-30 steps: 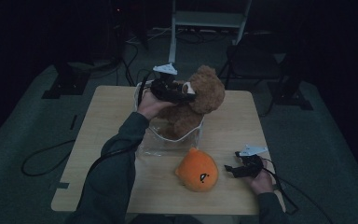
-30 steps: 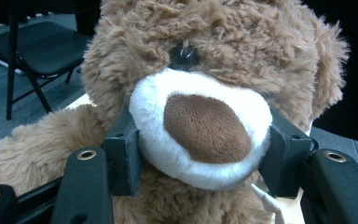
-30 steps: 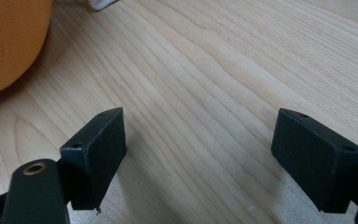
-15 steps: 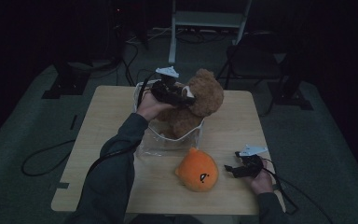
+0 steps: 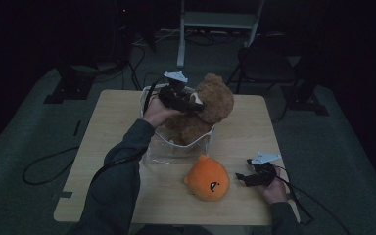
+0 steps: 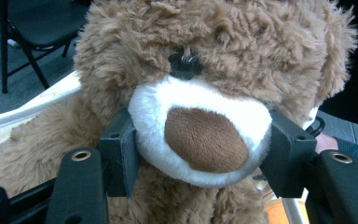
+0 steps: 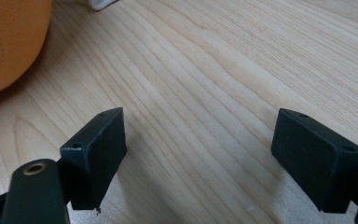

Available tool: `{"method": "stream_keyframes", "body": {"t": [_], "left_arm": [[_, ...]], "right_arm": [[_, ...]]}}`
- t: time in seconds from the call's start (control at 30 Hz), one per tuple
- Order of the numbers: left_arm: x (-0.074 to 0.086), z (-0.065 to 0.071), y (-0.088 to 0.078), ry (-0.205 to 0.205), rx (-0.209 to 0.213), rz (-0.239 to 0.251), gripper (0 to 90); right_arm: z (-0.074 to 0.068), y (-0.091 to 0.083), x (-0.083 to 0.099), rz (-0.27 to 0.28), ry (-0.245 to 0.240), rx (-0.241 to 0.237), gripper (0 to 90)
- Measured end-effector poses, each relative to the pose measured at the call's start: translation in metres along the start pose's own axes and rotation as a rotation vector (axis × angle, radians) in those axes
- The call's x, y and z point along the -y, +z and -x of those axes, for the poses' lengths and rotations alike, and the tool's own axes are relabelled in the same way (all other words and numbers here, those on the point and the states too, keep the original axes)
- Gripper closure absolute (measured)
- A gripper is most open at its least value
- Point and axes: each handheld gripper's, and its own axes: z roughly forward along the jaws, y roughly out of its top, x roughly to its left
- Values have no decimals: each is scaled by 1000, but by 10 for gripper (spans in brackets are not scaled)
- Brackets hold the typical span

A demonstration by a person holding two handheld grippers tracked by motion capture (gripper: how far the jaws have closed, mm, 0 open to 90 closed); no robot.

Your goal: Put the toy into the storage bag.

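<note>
A brown teddy bear (image 5: pixel 215 100) sits upright in a clear plastic bin (image 5: pixel 176 149) at the back middle of the wooden table (image 5: pixel 245 127). My left gripper (image 5: pixel 193 105) reaches it from the left. In the left gripper view its two pads press the sides of the bear's white muzzle (image 6: pixel 205 140), so the left gripper (image 6: pixel 200 154) is shut on it. An orange round plush (image 5: pixel 207 178) lies in front of the bin. To its right my right gripper (image 5: pixel 242 178) rests low over the table, open, with bare wood (image 7: pixel 214 70) between its jaws and the orange plush (image 7: pixel 4 42) at the left.
A dark chair (image 5: pixel 269 63) and a white metal stand (image 5: pixel 215 19) are behind the table. Black stand bases (image 5: pixel 61 93) and cables (image 5: pixel 44 166) lie on the floor to the left. Bare tabletop lies left and right of the bin.
</note>
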Motion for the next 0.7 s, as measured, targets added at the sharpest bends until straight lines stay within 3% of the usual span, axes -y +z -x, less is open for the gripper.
{"method": "stream_keyframes", "body": {"t": [0.4, 0.53, 0.7], "left_arm": [[3, -4, -1, -21, 11, -26, 376], [4, -5, -3, -29, -3, -48, 369], [4, -2, -4, 3, -22, -33, 342]], "right_arm": [[0, 0, 0, 0, 0, 0, 170], [0, 0, 0, 0, 0, 0, 170], [0, 0, 0, 0, 0, 0, 170]]}}
